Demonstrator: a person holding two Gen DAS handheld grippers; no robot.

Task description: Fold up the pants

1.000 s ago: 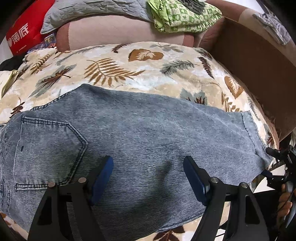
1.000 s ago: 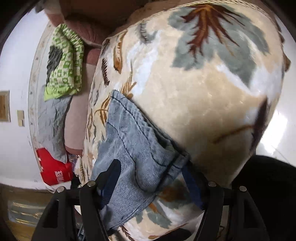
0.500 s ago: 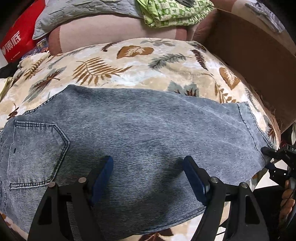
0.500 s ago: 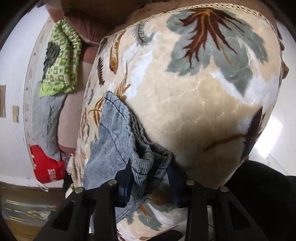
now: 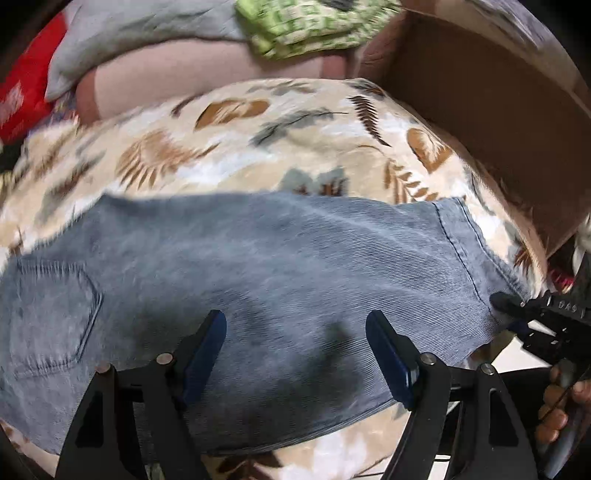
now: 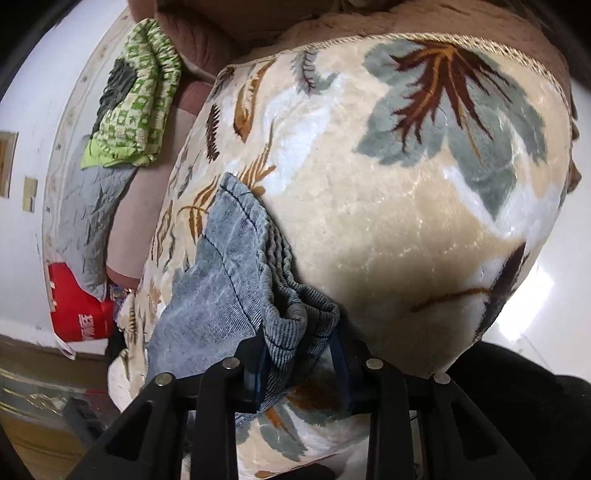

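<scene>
The blue-grey denim pants point(image 5: 258, 280) lie flat across a leaf-patterned blanket point(image 5: 280, 147), back pocket at the left, leg hem at the right. My left gripper point(image 5: 295, 354) is open and empty, hovering over the middle of the pant leg. My right gripper point(image 6: 299, 354) is shut on the bunched hem of the pants point(image 6: 236, 266) at the blanket's edge. It also shows in the left wrist view point(image 5: 524, 310), at the hem on the right.
The blanket point(image 6: 406, 221) covers a brown sofa. A green patterned cloth point(image 5: 314, 26) and a grey cushion point(image 5: 147, 33) lie at the back. A red bag point(image 5: 22, 85) sits at the far left. A brown sofa arm point(image 5: 498, 110) rises on the right.
My right gripper closed on the leg hem, which bunched up between its fingers. My left gripper stayed open and drifted over the pants.
</scene>
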